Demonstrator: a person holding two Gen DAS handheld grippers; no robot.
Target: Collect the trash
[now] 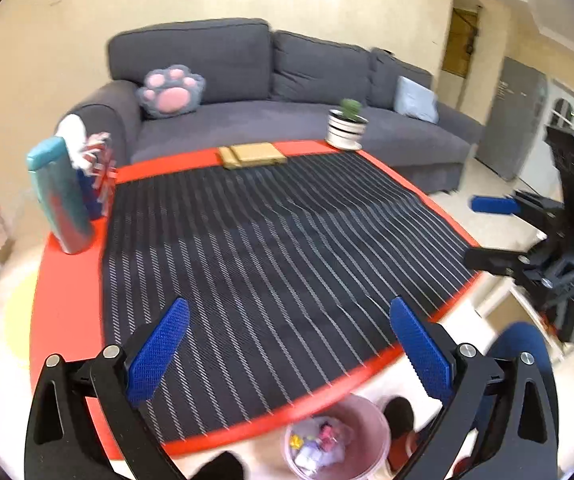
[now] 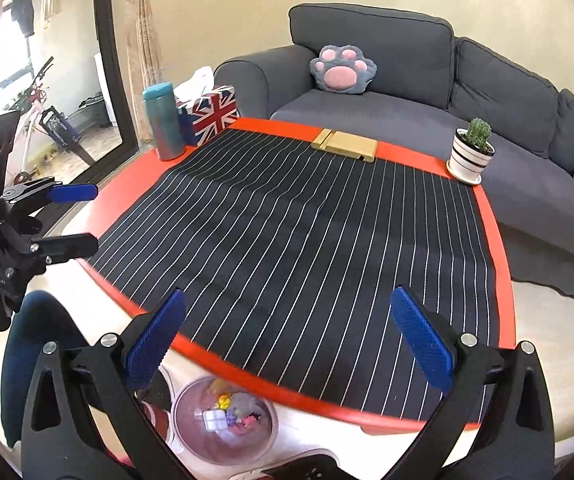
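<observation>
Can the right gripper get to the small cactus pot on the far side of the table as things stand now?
Probably yes. The right gripper is open and empty, and only flat striped cloth lies between it and the cactus pot at the far right edge. Nothing stands in the path.

Sofa (image 2: 427, 92), cactus pot (image 2: 470, 154), tissue box (image 2: 211, 114)

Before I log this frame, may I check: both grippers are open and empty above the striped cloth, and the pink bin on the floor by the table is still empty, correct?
Not quite: the pink bin already holds several small pieces of trash, as the right wrist view shows. The rest stands: the left gripper and right gripper are open and empty above the striped cloth.
</observation>
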